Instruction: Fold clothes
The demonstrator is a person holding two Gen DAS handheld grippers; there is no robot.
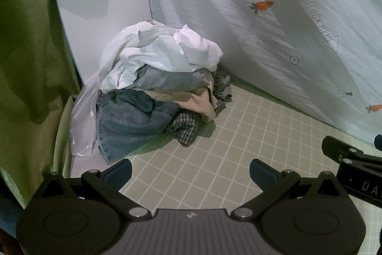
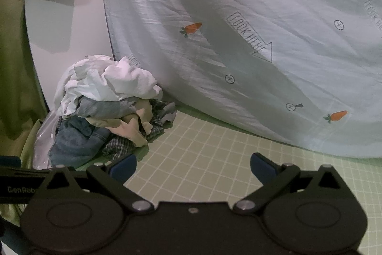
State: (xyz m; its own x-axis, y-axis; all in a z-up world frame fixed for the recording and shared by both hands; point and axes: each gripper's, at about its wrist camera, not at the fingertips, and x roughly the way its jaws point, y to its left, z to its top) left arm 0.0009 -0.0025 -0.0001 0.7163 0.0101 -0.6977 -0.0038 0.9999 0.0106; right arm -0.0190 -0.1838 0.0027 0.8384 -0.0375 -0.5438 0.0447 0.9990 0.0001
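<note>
The left tool (image 1: pixel 191 171) is hovering over the green grid mat (image 1: pixel 214 173) with its jaws standing wide apart and gripping nothing. The right tool (image 2: pixel 193 166) is hovering likewise, jaws apart and empty. The clothes pile (image 1: pixel 157 87) is lying at the mat's far left corner, ahead of both tools and well apart from them. A white garment (image 2: pixel 107 83) is topping the pile; denim (image 2: pixel 76 140) and checked cloth (image 2: pixel 119 147) are lying at its base. A carrot-print sheet (image 2: pixel 238 28) is draping behind.
</note>
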